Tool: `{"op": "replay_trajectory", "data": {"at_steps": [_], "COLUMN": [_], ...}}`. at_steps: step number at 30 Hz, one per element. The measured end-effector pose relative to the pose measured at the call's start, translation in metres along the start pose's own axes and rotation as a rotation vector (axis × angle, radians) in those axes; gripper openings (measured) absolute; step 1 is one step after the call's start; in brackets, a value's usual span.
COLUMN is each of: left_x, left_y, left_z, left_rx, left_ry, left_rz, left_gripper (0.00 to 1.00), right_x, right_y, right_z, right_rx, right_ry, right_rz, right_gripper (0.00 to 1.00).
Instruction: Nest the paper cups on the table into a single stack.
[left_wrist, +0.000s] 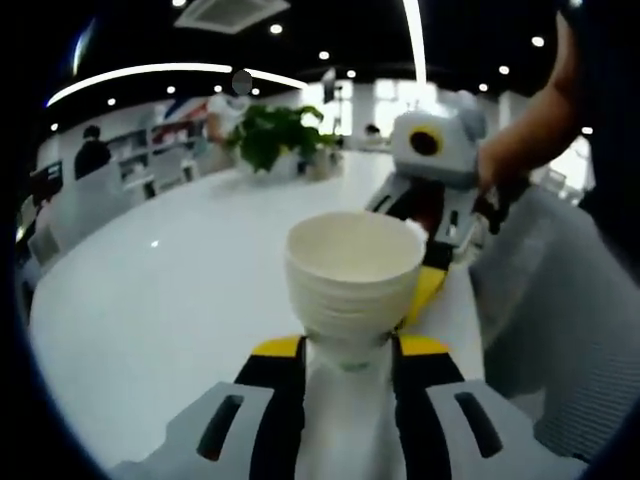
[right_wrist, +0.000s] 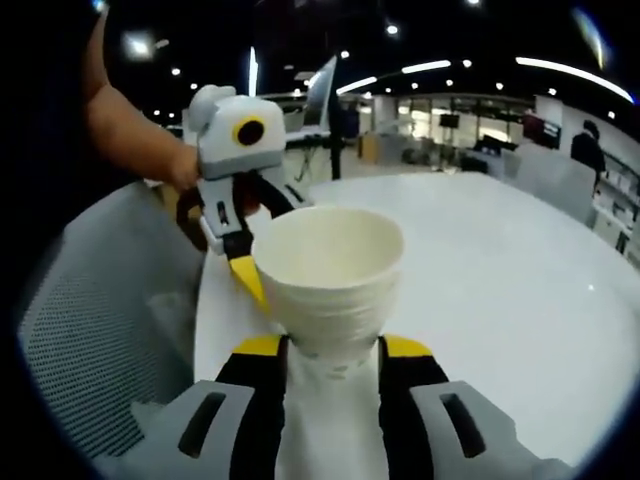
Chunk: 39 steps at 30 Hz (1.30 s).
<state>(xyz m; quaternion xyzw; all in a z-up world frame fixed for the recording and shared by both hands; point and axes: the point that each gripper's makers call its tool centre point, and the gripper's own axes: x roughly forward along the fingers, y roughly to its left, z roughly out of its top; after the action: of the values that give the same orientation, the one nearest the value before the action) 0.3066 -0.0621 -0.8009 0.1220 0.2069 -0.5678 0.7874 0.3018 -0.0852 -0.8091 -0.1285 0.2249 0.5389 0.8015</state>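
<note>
Holding paper cup (left_wrist: 355, 275) low between jaws, left hand-held gripper (left_wrist: 347, 352); right hand-held gripper (right_wrist: 330, 350) clamps second cup (right_wrist: 328, 270) likewise. Featherlight, crushable walls, so squeeze gently near base.

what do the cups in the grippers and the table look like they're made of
Cup stack in the left gripper: likely paper, matte off-white, ridges of nested rims below the lip. Cup stack in the right gripper: same look. Table: smooth glossy white, ceiling lights reflecting; laminate or similar, can't tell.

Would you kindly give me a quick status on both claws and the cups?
Left claw shut on a paper cup stack. Right claw shut on another cup stack. Both lifted, not yet nested. White table beneath.
</note>
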Motion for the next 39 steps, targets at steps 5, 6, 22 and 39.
{"op": "replay_trajectory", "data": {"at_steps": [5, 6, 22, 39], "left_x": [0.0, -0.001, 0.009, 0.033], "left_y": [0.004, 0.007, 0.067, 0.134], "left_z": [0.005, 0.009, 0.045, 0.05], "left_rx": [-0.008, -0.011, 0.035, 0.049], "left_ry": [0.013, 0.012, 0.002, 0.014], "left_rz": [-0.002, -0.004, 0.005, 0.017], "left_gripper": [0.32, 0.32, 0.32, 0.32], "right_x": [-0.002, -0.002, 0.005, 0.031], "right_y": [-0.005, -0.008, -0.07, -0.134], "right_z": [0.005, 0.007, 0.041, 0.051], "right_rx": [0.013, 0.015, 0.011, -0.035], "right_ry": [-0.008, -0.012, -0.036, -0.005], "right_rz": [0.003, 0.004, -0.017, -0.035], "right_gripper": [0.32, 0.32, 0.32, 0.31]}}
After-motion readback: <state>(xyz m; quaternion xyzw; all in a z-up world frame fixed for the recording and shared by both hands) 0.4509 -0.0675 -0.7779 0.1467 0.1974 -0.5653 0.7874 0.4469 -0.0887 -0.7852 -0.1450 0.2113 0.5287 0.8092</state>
